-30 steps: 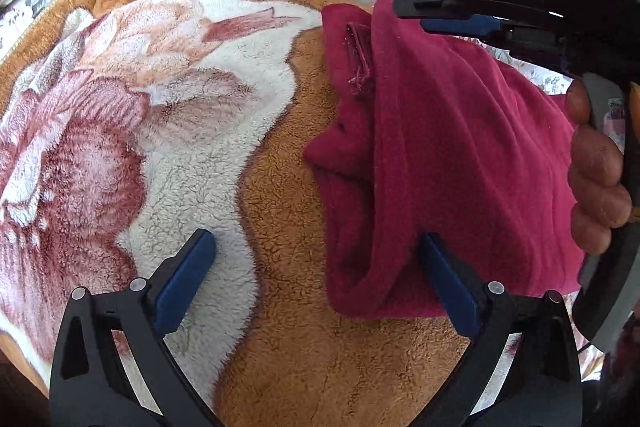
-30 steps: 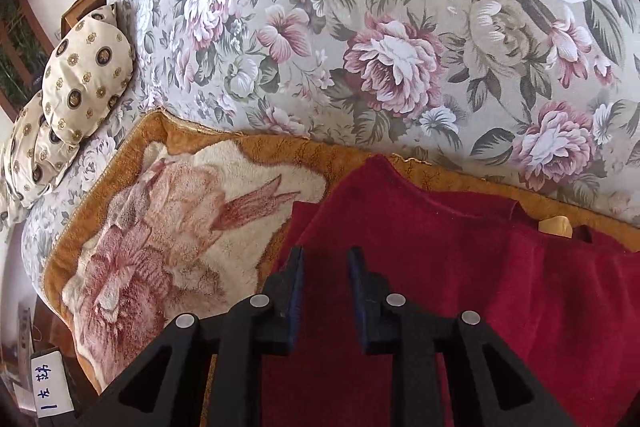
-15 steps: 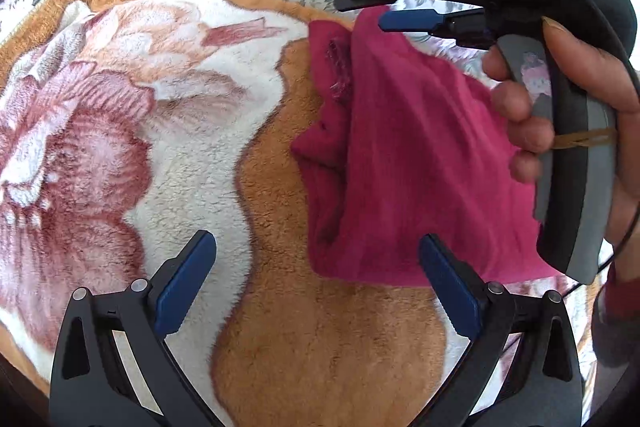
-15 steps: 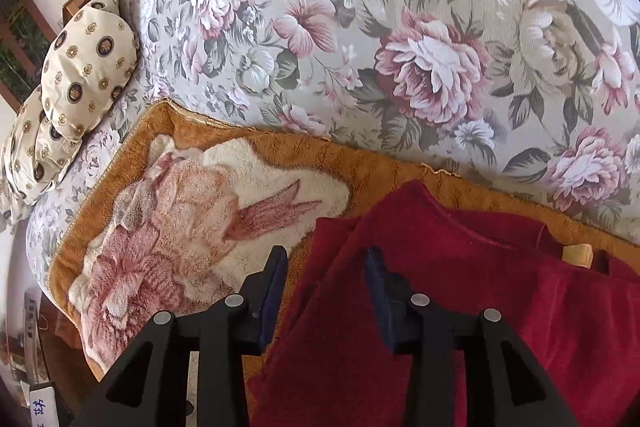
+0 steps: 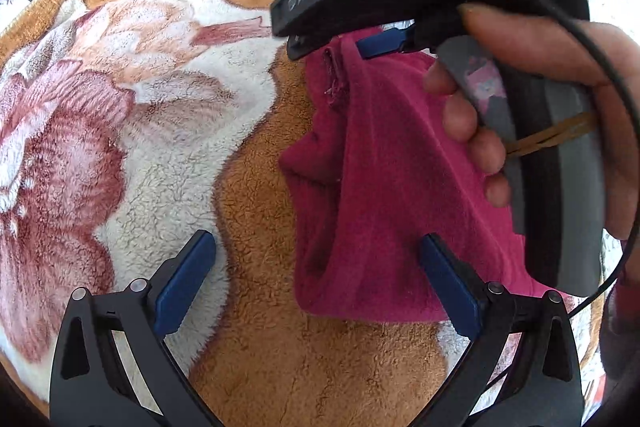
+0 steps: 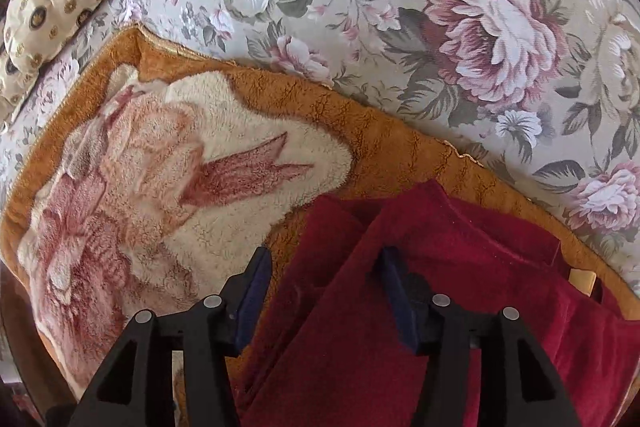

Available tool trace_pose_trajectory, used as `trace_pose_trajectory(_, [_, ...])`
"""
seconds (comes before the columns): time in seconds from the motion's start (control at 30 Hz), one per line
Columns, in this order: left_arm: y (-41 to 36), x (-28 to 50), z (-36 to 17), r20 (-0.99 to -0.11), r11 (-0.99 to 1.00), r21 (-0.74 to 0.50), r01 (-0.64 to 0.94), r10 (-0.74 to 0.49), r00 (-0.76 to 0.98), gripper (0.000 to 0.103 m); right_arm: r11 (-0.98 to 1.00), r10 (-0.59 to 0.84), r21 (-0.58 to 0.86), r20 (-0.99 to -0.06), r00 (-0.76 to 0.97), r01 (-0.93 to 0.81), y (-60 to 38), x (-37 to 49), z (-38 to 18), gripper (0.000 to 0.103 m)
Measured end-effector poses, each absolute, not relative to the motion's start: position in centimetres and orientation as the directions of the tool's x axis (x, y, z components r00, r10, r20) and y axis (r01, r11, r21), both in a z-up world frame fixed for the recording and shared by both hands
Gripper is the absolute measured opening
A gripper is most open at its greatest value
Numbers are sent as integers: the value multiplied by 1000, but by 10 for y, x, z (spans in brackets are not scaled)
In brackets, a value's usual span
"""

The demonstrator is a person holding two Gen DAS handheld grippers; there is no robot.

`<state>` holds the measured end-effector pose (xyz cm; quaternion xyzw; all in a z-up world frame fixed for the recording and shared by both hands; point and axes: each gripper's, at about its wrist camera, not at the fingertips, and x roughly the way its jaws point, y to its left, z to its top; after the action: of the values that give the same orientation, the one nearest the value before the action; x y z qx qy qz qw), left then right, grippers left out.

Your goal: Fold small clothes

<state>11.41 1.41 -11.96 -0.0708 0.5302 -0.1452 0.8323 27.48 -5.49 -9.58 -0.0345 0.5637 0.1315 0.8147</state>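
A small dark red fleece garment (image 5: 384,179) lies folded on a plush brown and cream blanket (image 5: 256,367). It also shows in the right wrist view (image 6: 460,307). My left gripper (image 5: 316,283) is open and empty, its right finger over the garment's near edge. My right gripper (image 6: 324,291) is open and empty, just above the garment's folded left edge. In the left wrist view the right gripper (image 5: 372,43) sits over the garment's far corner, held by a hand (image 5: 540,99).
The blanket (image 6: 160,187) lies on a floral bedspread (image 6: 440,27). A cream patterned pillow (image 6: 52,7) lies at the far left. A tan label (image 6: 582,281) shows at the garment's right side.
My right gripper has opened and let go of the garment, then drawn back a little. The fold now rests on the blanket. My left gripper stays open.
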Motion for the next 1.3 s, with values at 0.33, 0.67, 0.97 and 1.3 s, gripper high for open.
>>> trace_pose_trajectory(0.33, [24, 118, -115, -826, 909, -376, 182, -417, 378, 29, 967, 193, 99, -884, 426, -233, -73, 255, -88, 19])
trace_pose_trajectory(0.67, [10, 86, -60, -672, 775, -499, 388, -629, 391, 15, 936, 347, 302, -699, 625, -182, -167, 186, 2, 14])
trace_pose_trajectory(0.97, [-112, 47, -25, -655, 646, -445, 620, -707, 267, 15, 953, 239, 298, -646, 725, -50, -292, 101, 38, 13])
trace_pose_trajectory(1.3, [-231, 36, -49, -755, 608, -353, 711, -634, 168, 15, 935, 88, 276, -788, 609, 221, -402, 111, -66, 13])
